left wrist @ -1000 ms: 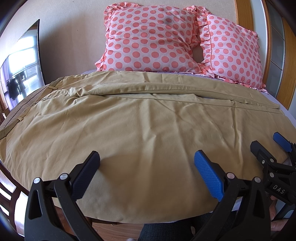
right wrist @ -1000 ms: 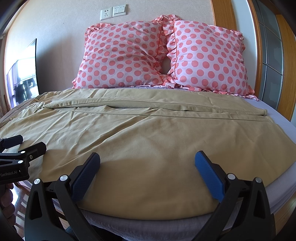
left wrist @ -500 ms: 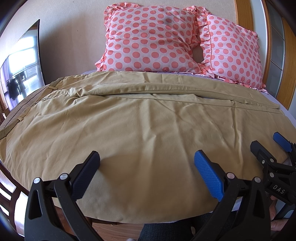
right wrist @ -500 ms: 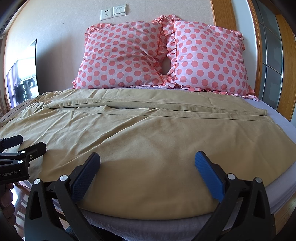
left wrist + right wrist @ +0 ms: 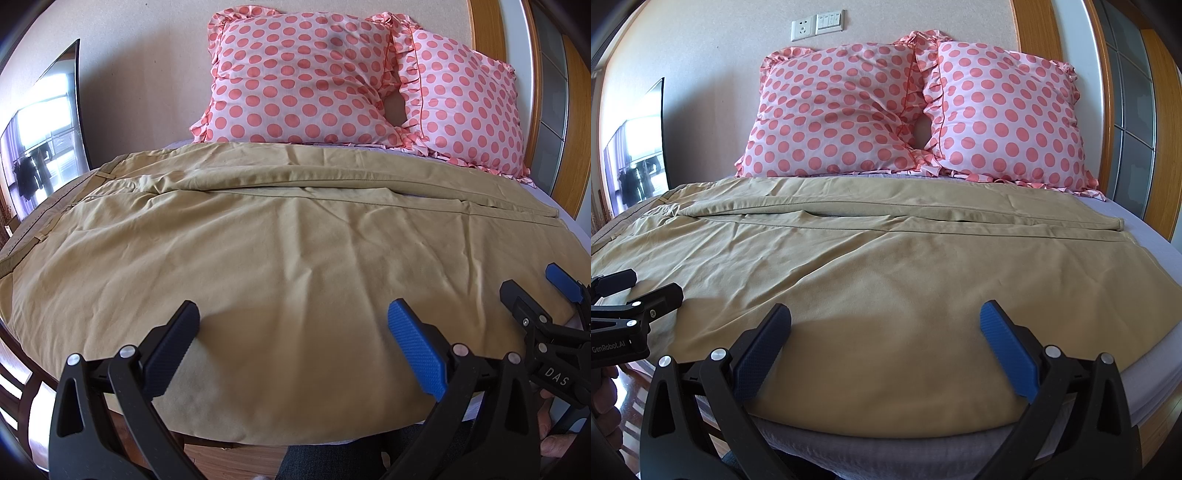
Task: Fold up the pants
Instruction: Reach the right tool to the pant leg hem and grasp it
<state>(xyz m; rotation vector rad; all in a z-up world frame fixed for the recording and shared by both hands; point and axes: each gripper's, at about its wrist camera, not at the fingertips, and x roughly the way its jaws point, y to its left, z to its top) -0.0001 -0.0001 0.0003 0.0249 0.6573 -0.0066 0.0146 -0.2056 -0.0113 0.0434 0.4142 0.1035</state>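
The pants (image 5: 280, 251) lay spread across the bed (image 5: 1160, 258) in front of me, waistband to my left, leg ends to my right. Behind them two pillows (image 5: 916, 110) leaned side by side against the wall (image 5: 701, 55). My left gripper (image 5: 291, 343) hovered over the near edge, my right gripper (image 5: 886, 343) just beside it.

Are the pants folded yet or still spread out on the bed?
Spread out: the pants lie flat, both legs side by side across the bed, no fold made.
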